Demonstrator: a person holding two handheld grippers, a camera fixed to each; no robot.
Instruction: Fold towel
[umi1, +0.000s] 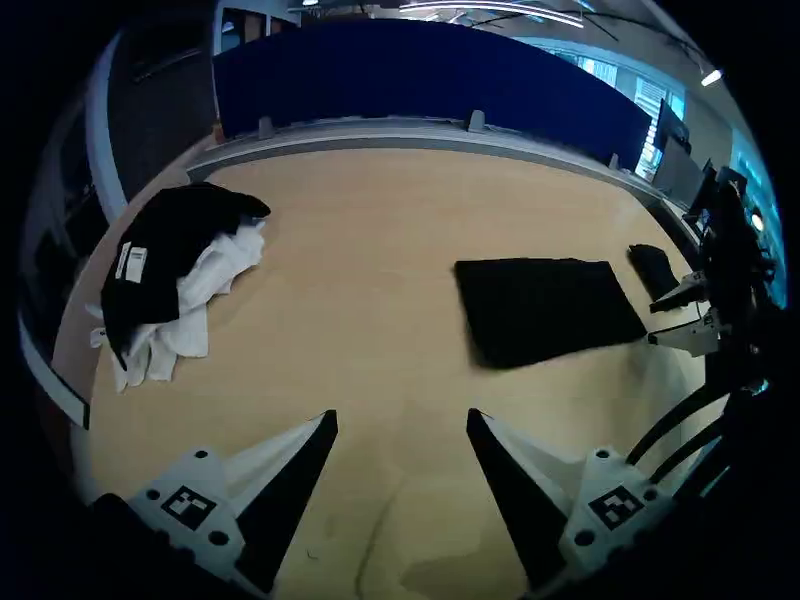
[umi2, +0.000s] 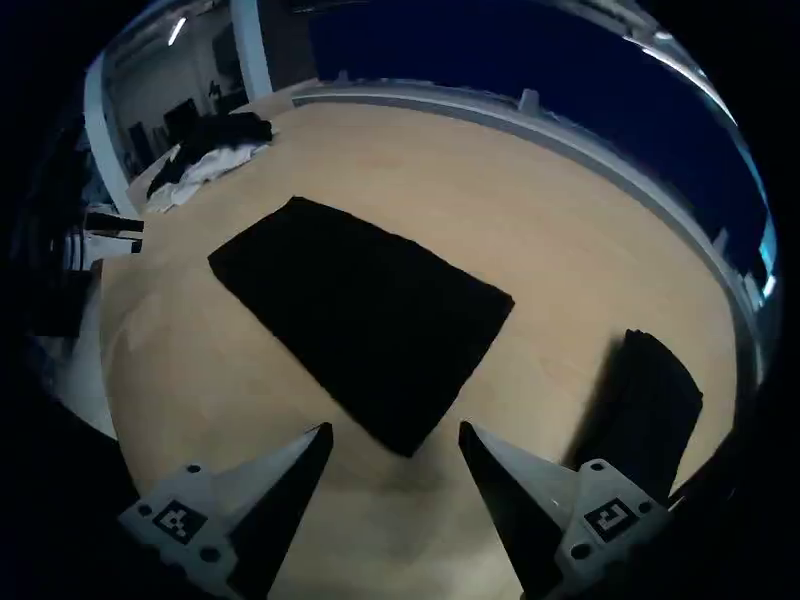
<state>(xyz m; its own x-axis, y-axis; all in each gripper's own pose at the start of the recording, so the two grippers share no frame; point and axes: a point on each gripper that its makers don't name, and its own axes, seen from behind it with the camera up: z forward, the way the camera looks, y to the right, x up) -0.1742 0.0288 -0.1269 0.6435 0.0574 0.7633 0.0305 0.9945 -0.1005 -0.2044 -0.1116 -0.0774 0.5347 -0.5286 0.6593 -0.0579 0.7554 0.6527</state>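
- My left hand-held gripper is spread wide. Nothing sits between its two fingers, and only bare tabletop shows in the gap.
- My right hand-held gripper is spread just as wide and grips nothing.
- The black towel lies flat on the tabletop as a neat rectangle. Its nearest corner points into the gap between my right fingers. I cannot tell whether either finger touches the cloth.
- In the left gripper view the towel lies ahead and to the right, well apart from my left fingers. My right hand-held gripper shows at the towel's far right edge, its fingers parted.
- A smaller dark folded cloth sits near the towel on the right, apart from it. It also shows in the left gripper view.
- A heap of black and white cloths lies at the left end of the tabletop, far from the towel. It is also visible in the right gripper view.
- A blue partition runs along the back edge of the tabletop.
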